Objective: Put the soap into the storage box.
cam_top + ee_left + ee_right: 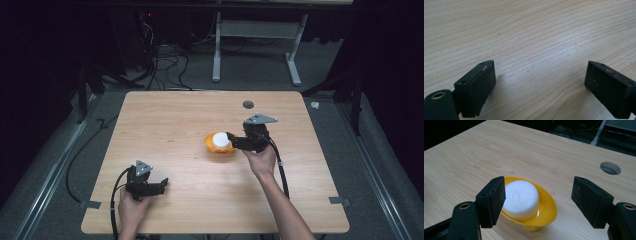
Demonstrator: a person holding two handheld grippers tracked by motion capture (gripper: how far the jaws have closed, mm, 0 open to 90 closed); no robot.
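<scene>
- High view: the table (165,120) carries one item set, a yellow dish (216,145) with a white puck (220,139) seated in it, right of the table's centre.
- High view: the right gripper (231,140) is level with the dish and points left at it, its tip at the dish's right edge. Whether it touches the dish cannot be told here. This placement reads as an approach to, or a retreat from, the dish.
- High view: the left gripper (163,184) sits at the near left, well apart from the dish, pointing right. It appears parked out of the way and idle.
- High view: a round hole (248,104) lies in the table beyond the dish; no tool is near it.
- Left gripper view: the left gripper (539,80) has its jaws spread wide over bare wood, nothing between them. It hangs low over the table.
- Right gripper view: the right gripper (539,202) has its jaws spread wide and grips nothing. The dish (546,205) and puck (521,197) lie ahead, offset toward the left jaw, which overlaps the dish's near rim in the picture; contact cannot be confirmed.
- Right gripper view: the puck stands upright in the dish bowl, held there by the raised rim. The wide spread suits straddling the dish rather than the puck alone, in my judgement.
</scene>
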